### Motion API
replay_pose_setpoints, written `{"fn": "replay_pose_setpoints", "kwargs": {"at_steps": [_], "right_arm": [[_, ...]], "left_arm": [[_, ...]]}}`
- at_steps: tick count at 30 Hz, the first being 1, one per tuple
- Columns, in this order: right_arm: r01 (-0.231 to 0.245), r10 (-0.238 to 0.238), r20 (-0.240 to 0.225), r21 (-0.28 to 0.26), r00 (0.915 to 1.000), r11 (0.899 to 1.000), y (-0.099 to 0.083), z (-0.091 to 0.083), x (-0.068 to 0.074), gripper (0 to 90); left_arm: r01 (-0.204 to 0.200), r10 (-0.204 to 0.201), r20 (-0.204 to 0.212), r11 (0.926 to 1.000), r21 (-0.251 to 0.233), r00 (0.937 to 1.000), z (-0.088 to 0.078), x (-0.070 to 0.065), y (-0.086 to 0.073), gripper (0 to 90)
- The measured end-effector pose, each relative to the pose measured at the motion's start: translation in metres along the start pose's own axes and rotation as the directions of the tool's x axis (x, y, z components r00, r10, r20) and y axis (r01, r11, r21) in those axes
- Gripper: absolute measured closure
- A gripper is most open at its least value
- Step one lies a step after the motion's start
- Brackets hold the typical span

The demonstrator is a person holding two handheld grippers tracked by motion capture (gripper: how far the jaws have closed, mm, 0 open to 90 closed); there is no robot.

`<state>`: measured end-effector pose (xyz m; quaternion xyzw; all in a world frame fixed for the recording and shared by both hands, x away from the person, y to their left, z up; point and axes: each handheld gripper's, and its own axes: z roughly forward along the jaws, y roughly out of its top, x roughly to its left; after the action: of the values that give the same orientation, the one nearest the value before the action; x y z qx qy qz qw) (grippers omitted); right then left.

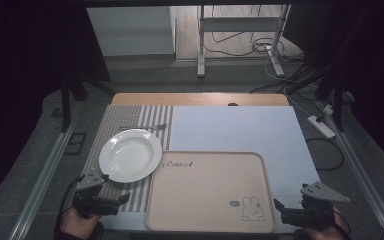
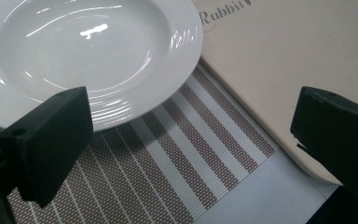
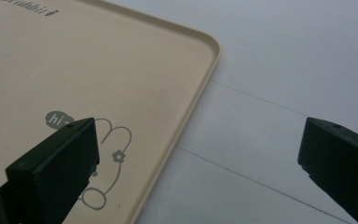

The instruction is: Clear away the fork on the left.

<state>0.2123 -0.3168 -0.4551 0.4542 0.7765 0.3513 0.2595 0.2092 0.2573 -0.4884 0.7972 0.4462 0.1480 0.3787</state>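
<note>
A white deep plate (image 1: 130, 155) rests on a striped placemat (image 1: 130, 122) at the table's left. To its right lies a beige tray (image 1: 210, 165) printed with a rabbit drawing and the word "Rabbit". My left gripper (image 1: 111, 204) hovers at the front left, just below the plate; its jaws stand wide apart with nothing between them, over the striped placemat (image 2: 168, 154), with the plate (image 2: 93, 56) ahead. My right gripper (image 1: 285, 212) sits at the front right, jaws wide with nothing between them, straddling the rim of the tray (image 3: 200, 93).
A white sheet (image 1: 240, 130) covers the table's right and far part. A fork or similar utensil (image 1: 147, 128) lies on the placemat behind the plate. Cables, a power strip (image 1: 322, 125) and stand legs are on the floor beyond.
</note>
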Motion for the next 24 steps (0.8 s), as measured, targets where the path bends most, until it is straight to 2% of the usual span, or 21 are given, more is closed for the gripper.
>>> {"fn": "replay_pose_setpoints", "kwargs": {"at_steps": [6,14,19,24], "right_arm": [[0.013,-0.013,0.004,0.013,0.9999,1.000,0.0004,0.0010,0.0018,0.0],[0.028,-0.028,-0.002,0.017,0.9996,0.999,0.0004,0.0015,0.0028,0.0],[0.029,-0.029,0.004,0.022,0.9996,0.999,0.0006,0.0018,0.0032,0.0],[0.022,-0.022,0.007,0.020,0.9997,1.000,0.0005,0.0018,0.0029,0.0]], "left_arm": [[0.020,-0.020,0.008,0.9996,0.019,0.9998,0.0016,0.0022,0.0007,2.4],[0.002,-0.002,0.010,0.9994,0.034,1.0000,0.0028,0.0010,0.0016,2.5],[0.010,-0.010,0.012,0.9993,0.037,0.9999,0.0031,0.0017,0.0018,2.5],[0.015,-0.017,0.031,0.9986,0.050,0.9994,0.0047,0.0031,0.0028,2.0]]}}
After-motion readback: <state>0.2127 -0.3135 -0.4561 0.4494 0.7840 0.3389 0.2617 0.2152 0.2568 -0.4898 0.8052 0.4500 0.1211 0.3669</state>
